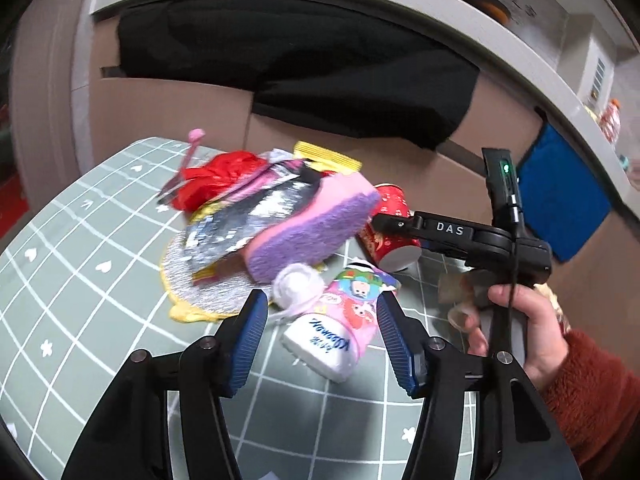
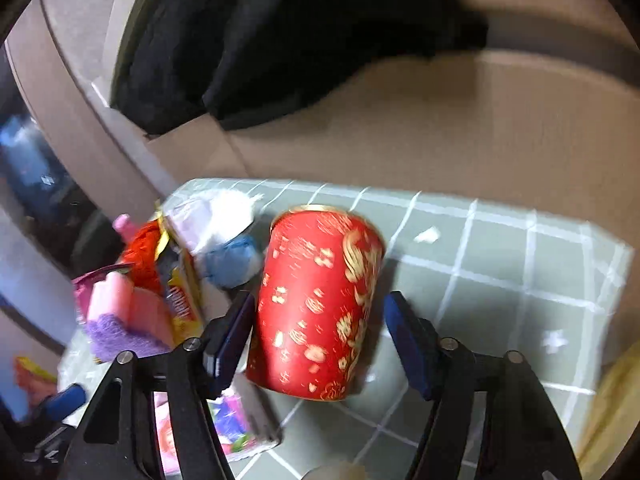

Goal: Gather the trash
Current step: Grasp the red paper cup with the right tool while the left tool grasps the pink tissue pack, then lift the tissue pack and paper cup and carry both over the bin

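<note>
My left gripper (image 1: 322,326) is open, its jaws on either side of a pink tissue pack (image 1: 340,320) lying on the green grid mat (image 1: 80,280). A white fluffy wad (image 1: 298,284) lies at the pack's far left corner. My right gripper (image 2: 320,328) is open around a red paper cup with gold print (image 2: 320,300); the left pad touches or nearly touches it, the right pad stands apart. The right gripper (image 1: 384,222) and the cup (image 1: 390,228) also show in the left wrist view.
A trash pile lies left of the cup: a pink-purple sponge (image 1: 312,224), a silver foil wrapper (image 1: 248,216), a red plastic bag (image 1: 216,176), a yellow packet (image 1: 326,156). A cardboard box with a black cloth (image 1: 320,64) stands behind the mat. A blue bag (image 1: 560,196) hangs at right.
</note>
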Available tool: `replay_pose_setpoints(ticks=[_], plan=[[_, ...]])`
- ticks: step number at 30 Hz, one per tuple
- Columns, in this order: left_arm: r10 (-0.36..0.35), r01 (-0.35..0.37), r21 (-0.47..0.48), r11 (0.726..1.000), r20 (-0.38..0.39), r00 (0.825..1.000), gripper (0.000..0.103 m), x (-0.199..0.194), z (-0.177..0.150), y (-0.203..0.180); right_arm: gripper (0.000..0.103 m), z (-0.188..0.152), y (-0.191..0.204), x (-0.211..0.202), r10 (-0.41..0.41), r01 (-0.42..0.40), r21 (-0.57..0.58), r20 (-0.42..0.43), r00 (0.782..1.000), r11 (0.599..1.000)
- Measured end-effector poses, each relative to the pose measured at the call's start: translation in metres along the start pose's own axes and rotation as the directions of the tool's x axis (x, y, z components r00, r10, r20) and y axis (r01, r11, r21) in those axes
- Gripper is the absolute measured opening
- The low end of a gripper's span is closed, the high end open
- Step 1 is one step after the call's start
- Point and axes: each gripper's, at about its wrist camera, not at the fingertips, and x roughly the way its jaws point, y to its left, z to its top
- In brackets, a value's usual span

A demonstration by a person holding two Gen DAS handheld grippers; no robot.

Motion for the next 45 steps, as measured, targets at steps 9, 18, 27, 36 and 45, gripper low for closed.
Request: replay_pose_setpoints(ticks=[9,18,27,36,45], plan=[[-0.040,0.045,0.070,0.996,-0.074,0.996,0.057,0.035,0.002,-0.023,0.052,-0.043,0.000,-0.083,-0.125,0.133,-0.061,0.121,0.985,0.989],[-0.027,0.034,0.048,0.998,-0.143,0.989,0.057,0.071,0.005,-0.022,0.053,-0.099,-0.023,-0.152,-0.105,0.101,0.034,0.164,0.981,0.994],[-0.010,0.025,0.069,0.997,-0.210,0.978,0.057,0.062,-0.017,-0.032,0.053,-0.123,-0.014,-0.163,-0.145,0.151,-0.021,0.176,0.974,0.988],[-0.083,0.081,-0.018,0.997,-0.201,0.976,0.057,0.030,-0.036,-0.030,0.053,-0.132,-0.014,-0.180,-0.108,0.110,-0.003,0.197,0.974,0.994],[0.075,-0.062,0.071,0.996,-0.193,0.978,0.057,0.052,-0.025,-0.053,0.054,-0.144,-0.002,-0.181,-0.122,0.132,-0.041,0.188,0.975,0.990]])
